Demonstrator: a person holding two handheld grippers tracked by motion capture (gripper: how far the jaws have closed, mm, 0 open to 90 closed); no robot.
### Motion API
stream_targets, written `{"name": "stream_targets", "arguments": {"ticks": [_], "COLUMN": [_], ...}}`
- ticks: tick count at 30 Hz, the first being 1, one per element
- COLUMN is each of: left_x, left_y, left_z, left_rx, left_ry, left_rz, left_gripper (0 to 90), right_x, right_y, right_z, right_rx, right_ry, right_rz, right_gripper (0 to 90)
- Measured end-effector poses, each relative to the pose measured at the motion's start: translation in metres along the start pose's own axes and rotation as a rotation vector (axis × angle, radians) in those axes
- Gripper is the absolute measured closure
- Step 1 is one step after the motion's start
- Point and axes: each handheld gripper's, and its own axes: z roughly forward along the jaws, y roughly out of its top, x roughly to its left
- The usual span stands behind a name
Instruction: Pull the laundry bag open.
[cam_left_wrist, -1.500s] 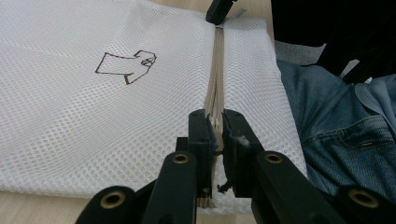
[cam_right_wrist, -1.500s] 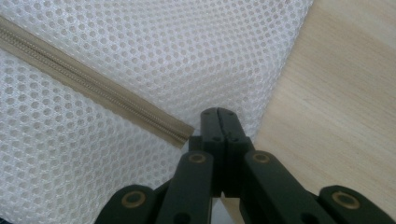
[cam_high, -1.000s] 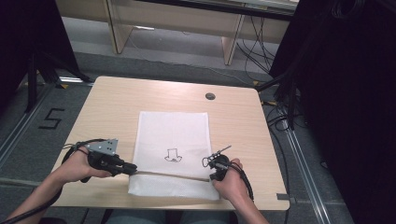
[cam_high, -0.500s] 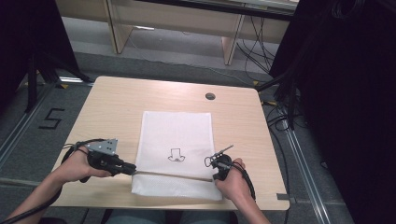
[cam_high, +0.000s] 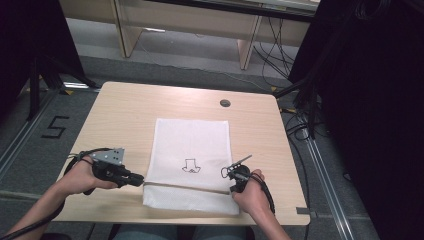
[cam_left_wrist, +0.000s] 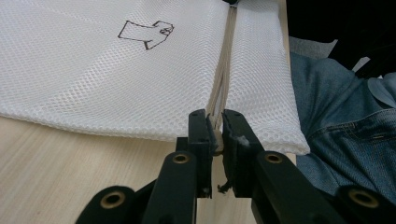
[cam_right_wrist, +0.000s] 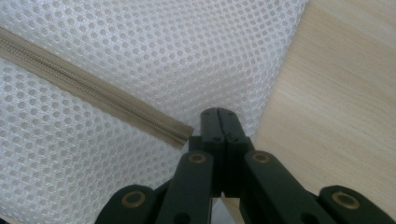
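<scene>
The white mesh laundry bag (cam_high: 192, 162) lies flat at the near middle of the surface (cam_high: 130, 115), its beige zipper (cam_right_wrist: 98, 100) running across near the front edge and looking fully shut. The left claw (cam_left_wrist: 215, 133) pinches the zipper's left end; the right claw (cam_right_wrist: 218, 122), pressed together, seems to nip the mesh by the right end. Any unzipping looks unstarted. Farther off sits a cable hole (cam_high: 225, 103); nothing blocks the way.

I'm looking down on a light wooden table (cam_high: 130, 115) with a round cable port (cam_high: 225, 103) near its far edge. The floor (cam_high: 165, 67) is grey, with a 5 (cam_high: 55, 128) marked on it at left. Pale wooden furniture legs (cam_high: 248, 47) stand beyond, cables (cam_high: 295, 127) trail at right, and black curtains (cam_high: 375, 100) hang on both sides.
</scene>
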Motion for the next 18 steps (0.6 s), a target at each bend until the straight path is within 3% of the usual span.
{"name": "stream_targets", "arguments": {"ticks": [3,4,5,6,8,10,16,17,18], "left_x": [0.001,-0.0006,-0.0002,-0.0004,0.0006,0.0005,0.0003,0.0002,0.0008], "left_y": [0.0003,-0.0001,-0.0002,-0.0003,-0.0003,-0.0011,-0.001,-0.0011,-0.0012], "left_z": [-0.0002,0.0002,0.0001,0.0001,-0.0009,-0.0013,-0.0013,-0.0008,-0.0009], "left_rx": [0.009,-0.001,-0.004,-0.004,0.012,-0.009,-0.006,-0.006,0.001], "left_ry": [-0.003,0.0,-0.004,-0.005,0.004,-0.002,-0.001,-0.002,0.002], "left_rz": [0.012,-0.01,-0.007,-0.01,0.001,-0.018,-0.017,-0.021,-0.016], "left_gripper": [82.0,82.0,82.1,82.1,82.0,82.0,82.0,82.0,82.0], "right_x": [0.0018,0.0015,0.0019,-0.0018,-0.0024,-0.0024,-0.0026,-0.0026,-0.0005], "right_y": [0.0007,0.0008,0.0005,-0.0007,-0.0006,-0.0008,-0.0007,-0.0006,0.0003], "right_z": [-0.0007,-0.001,-0.0016,0.0001,0.0003,-0.0002,-0.0001,-0.0001,-0.0013], "right_rx": [0.012,0.018,0.028,0.016,0.015,0.021,0.021,0.021,0.024], "right_ry": [-0.005,0.001,0.013,0.003,0.001,-0.003,-0.005,0.002,0.016], "right_rz": [0.023,0.027,0.035,-0.012,-0.015,-0.011,-0.009,-0.006,0.039], "right_gripper": [90.0,90.0,90.0,90.0,90.0,90.0,90.0,90.0,90.0]}}
